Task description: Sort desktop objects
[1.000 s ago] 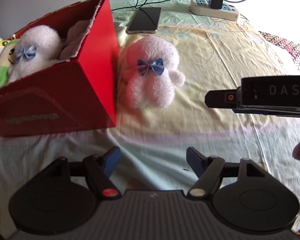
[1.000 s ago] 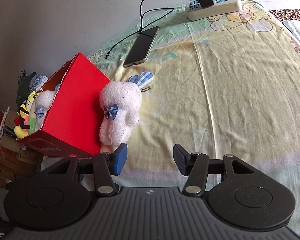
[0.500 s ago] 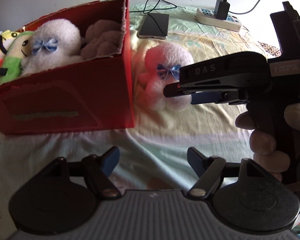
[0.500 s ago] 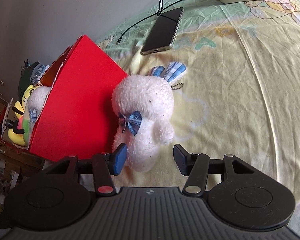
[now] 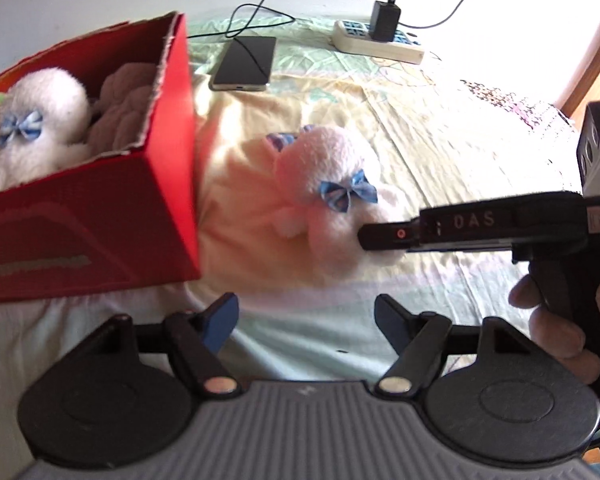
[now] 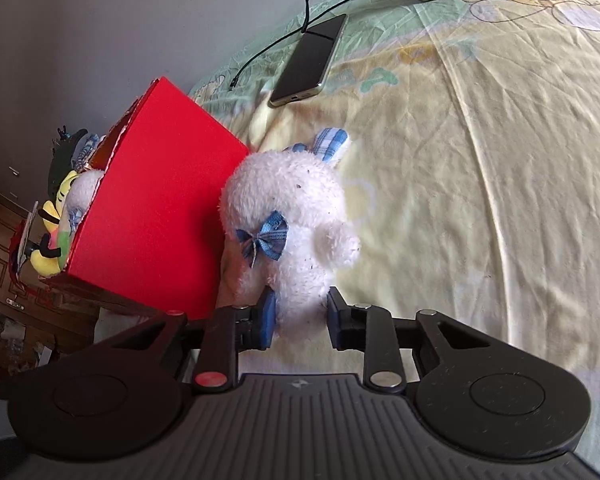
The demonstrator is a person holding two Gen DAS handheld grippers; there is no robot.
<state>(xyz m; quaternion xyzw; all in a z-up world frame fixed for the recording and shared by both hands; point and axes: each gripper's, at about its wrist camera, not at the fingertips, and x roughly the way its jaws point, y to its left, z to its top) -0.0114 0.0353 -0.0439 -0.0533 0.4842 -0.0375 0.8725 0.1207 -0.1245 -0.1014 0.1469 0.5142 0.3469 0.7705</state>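
Observation:
A white plush bunny [image 6: 296, 216] with a blue bow lies on the yellow bedsheet beside the red box [image 6: 160, 208]. My right gripper [image 6: 300, 310] is closing its jaws on the bunny's lower body, and both blue pads press into the fur. In the left wrist view the same gripper [image 5: 380, 236] comes in from the right against the bunny [image 5: 332, 184], held by a person's hand [image 5: 552, 320]. My left gripper [image 5: 304, 312] hangs open over bare sheet with nothing between its fingers. The red box [image 5: 100, 220] holds a white plush with a blue bow [image 5: 40, 128] and a brownish plush [image 5: 124, 108].
A phone [image 5: 246, 62] on a black cable lies behind the box, also in the right wrist view [image 6: 310, 60]. A white power strip [image 5: 380, 40] with a charger sits at the far edge. Yellow and green plush toys [image 6: 54, 240] fill the box's far end.
My right gripper has moved in and closed its jaws on the bunny's lower body. The bunny now lies a little away from the box. My left gripper stays open.

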